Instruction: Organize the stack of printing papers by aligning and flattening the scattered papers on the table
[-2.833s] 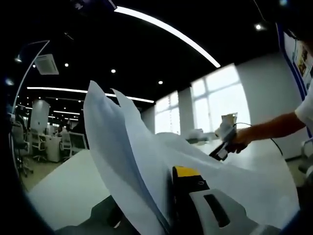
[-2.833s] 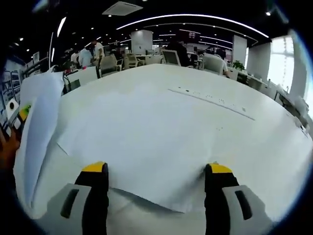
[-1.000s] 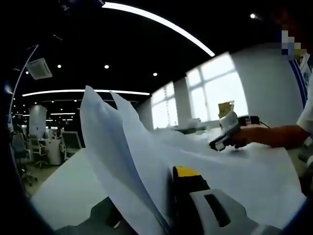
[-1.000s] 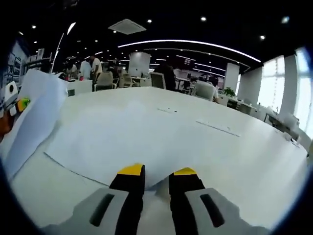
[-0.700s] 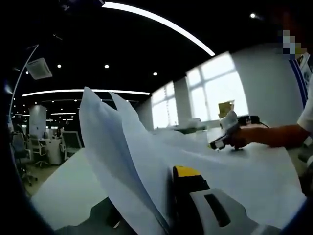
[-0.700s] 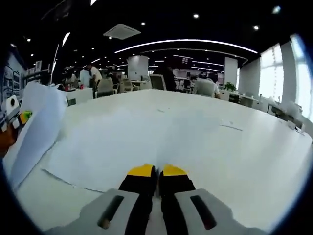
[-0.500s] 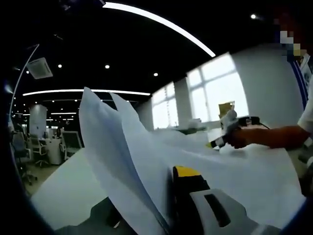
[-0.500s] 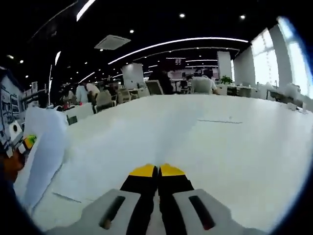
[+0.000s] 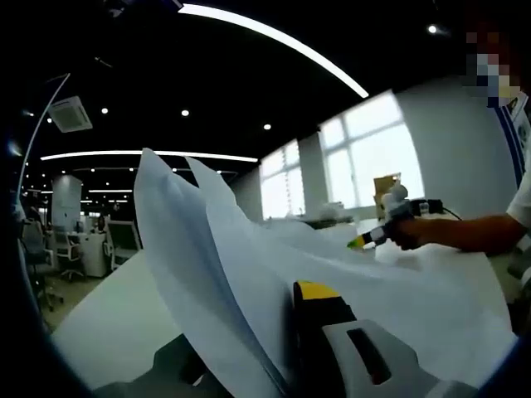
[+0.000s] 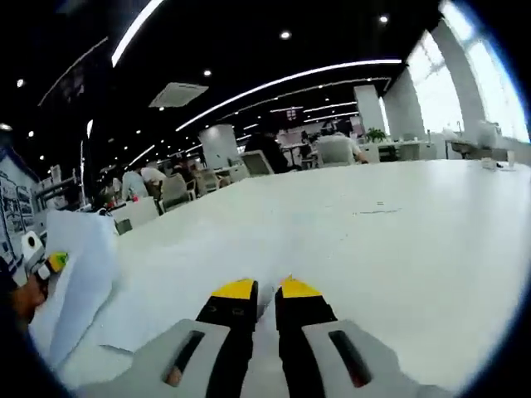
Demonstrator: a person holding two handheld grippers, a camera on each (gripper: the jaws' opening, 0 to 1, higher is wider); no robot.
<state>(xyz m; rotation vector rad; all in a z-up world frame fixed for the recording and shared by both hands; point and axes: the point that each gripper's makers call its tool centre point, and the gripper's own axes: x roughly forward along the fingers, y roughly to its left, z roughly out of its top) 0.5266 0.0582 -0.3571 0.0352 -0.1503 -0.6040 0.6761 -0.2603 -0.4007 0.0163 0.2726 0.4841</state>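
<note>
The left gripper (image 9: 286,332) clamped the limp, light papers (image 9: 224,265) at their raised edge above the table (image 10: 398,224); right gripper (image 10: 267,292) nearly closed, empty

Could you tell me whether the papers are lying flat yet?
No: the papers curl steeply upward in the left gripper.

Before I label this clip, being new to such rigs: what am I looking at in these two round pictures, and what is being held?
A person holds a two-jaw tool in each hand, and each tool carries a fisheye camera looking along its jaws. In the left gripper view, the left gripper is shut on the papers, lifting their edge off the white table; the other tool, in the person's hand, shows beyond. In the right gripper view, the right gripper has its yellow-tipped jaws almost together above the papers; whether they pinch a sheet is unclear.
</note>
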